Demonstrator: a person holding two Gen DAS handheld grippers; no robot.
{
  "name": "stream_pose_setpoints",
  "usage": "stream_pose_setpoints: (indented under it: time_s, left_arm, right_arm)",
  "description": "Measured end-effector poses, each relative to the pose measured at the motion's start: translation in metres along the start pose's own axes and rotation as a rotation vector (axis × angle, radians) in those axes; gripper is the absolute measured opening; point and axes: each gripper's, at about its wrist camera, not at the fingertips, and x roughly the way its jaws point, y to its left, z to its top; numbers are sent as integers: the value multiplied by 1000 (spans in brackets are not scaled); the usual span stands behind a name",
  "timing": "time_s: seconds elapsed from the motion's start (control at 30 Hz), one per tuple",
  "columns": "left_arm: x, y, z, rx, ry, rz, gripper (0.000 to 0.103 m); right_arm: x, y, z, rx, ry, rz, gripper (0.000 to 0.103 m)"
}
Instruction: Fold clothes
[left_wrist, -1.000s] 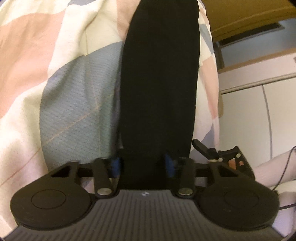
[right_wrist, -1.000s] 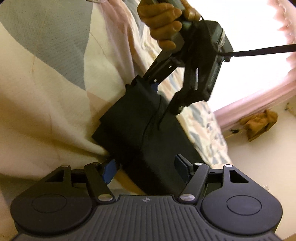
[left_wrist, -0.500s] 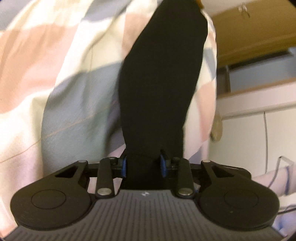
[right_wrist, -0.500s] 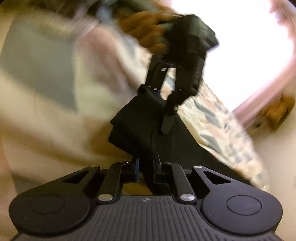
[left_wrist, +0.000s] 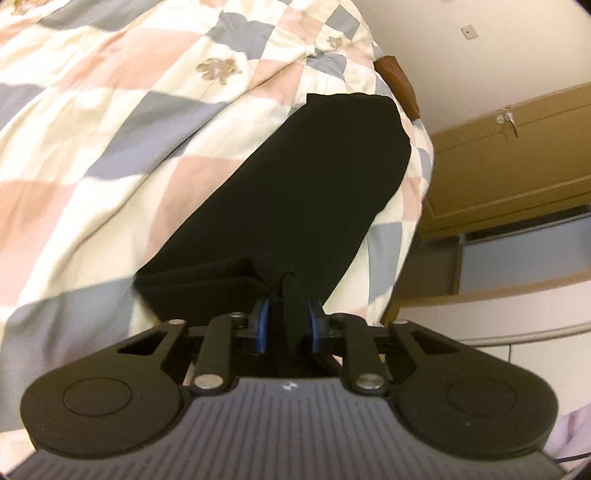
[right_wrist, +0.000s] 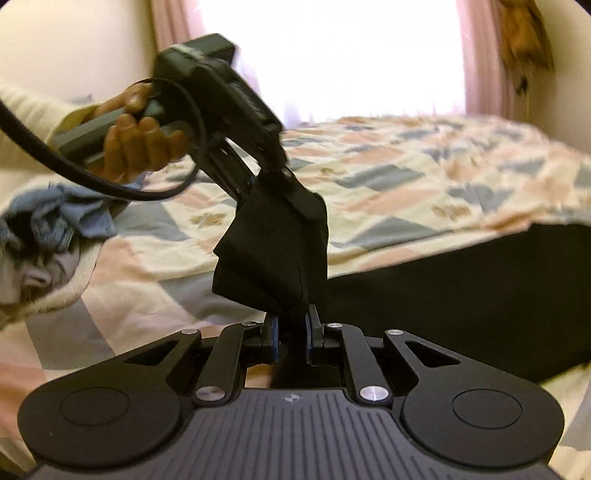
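Note:
A long black garment (left_wrist: 314, 192) lies stretched over a checked quilt (left_wrist: 110, 129) on the bed. My left gripper (left_wrist: 287, 314) is shut on its near end, which is lifted and bunched. In the right wrist view my right gripper (right_wrist: 291, 325) is shut on the same lifted end of the black garment (right_wrist: 273, 254); the rest trails away to the right. The left gripper (right_wrist: 269, 184), held by a hand, pinches that end from above, close to the right one.
A crumpled blue and grey cloth pile (right_wrist: 48, 229) lies on the quilt at the left. A bright window with pink curtains (right_wrist: 480, 55) is behind the bed. A wooden cabinet (left_wrist: 509, 166) and white furniture (left_wrist: 517, 314) stand beyond the bed's edge.
Both grippers have closed on the garment's near end and lifted it off the quilt. They have swung round, so the view along the bed changed.

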Motion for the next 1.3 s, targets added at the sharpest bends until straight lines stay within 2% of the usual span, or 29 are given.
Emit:
stream_pose_setpoints:
  time_s: [0.13, 0.2, 0.27, 0.37, 0.47, 0.5, 0.53, 0.6, 0.7, 0.8, 0.9, 1.0, 1.07, 1.13, 1.2, 1.3]
  left_arm:
    - [36, -12, 19, -67, -17, 67, 19]
    - [44, -9, 20, -126, -63, 93, 22]
    - [45, -12, 20, -176, -142, 111, 30]
    - [38, -18, 13, -217, -250, 128, 34]
    - [42, -19, -7, -227, -263, 168, 35]
    - [46, -18, -15, -234, -250, 182, 35]
    - [51, -16, -24, -242, -238, 198, 35]
    - [61, -12, -42, -260, -217, 227, 35]
    - [70, -4, -66, -298, -218, 233, 35]
    - [72, -2, -80, -292, -228, 273, 35]
    - [72, 2, -84, -257, -236, 293, 36]
    - [72, 13, -87, -266, -232, 316, 39]
    - [71, 23, -91, -312, -235, 304, 39]
    - [68, 28, -93, -339, -254, 295, 39]
    - [66, 31, -93, -362, -275, 287, 39]
    - [63, 32, -90, -386, -299, 266, 39]
  right_arm:
    - [-16, -62, -8, 141, 23, 55, 12]
    - [-12, -95, -16, 247, 52, 79, 12]
    - [-2, -131, -27, 355, 106, 88, 12]
    - [18, -179, -52, 539, 207, 110, 12]
    - [26, -205, -68, 673, 230, 177, 13]
    - [25, -209, -68, 691, 225, 193, 18]
    - [24, -211, -66, 697, 215, 206, 29]
    - [22, -212, -59, 669, 190, 196, 34]
    - [18, -212, -46, 592, 167, 162, 52]
    - [22, -217, -38, 592, 150, 158, 57]
    - [37, -226, -30, 617, 158, 229, 55]
    - [53, -229, -23, 602, 214, 214, 55]
    - [62, -229, -20, 601, 247, 203, 45]
    - [64, -229, -19, 588, 273, 167, 12]
    - [58, -228, -16, 563, 272, 146, 8]
    - [43, -221, 1, 494, 205, 136, 7]
